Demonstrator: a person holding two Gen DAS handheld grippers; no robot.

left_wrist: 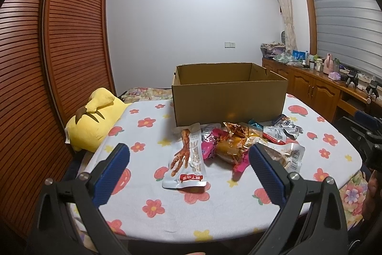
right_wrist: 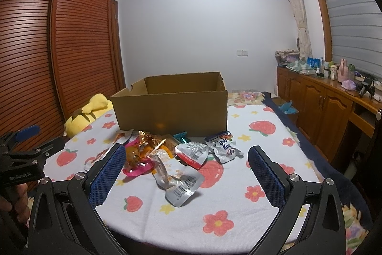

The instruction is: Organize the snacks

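An open cardboard box [left_wrist: 229, 97] stands on the flowered tablecloth [left_wrist: 167, 202]; it also shows in the right wrist view [right_wrist: 170, 109]. Several snack packets lie in a pile in front of it: a chicken-foot packet [left_wrist: 187, 160], a pink packet [left_wrist: 209, 143], a gold-wrapped snack [left_wrist: 235, 143] and silver packets [left_wrist: 284, 129]. My left gripper [left_wrist: 189, 154] is open and empty, above the table just short of the pile. My right gripper [right_wrist: 187, 161] is open and empty, with a crumpled silver packet [right_wrist: 177, 181] between its fingers' line of sight.
A yellow plush toy [left_wrist: 95, 118] lies at the table's left edge beside a slatted wooden wardrobe [left_wrist: 55, 63]. A wooden sideboard [right_wrist: 329, 102] with bottles stands to the right. The left gripper's body [right_wrist: 21, 159] shows at the right wrist view's left edge.
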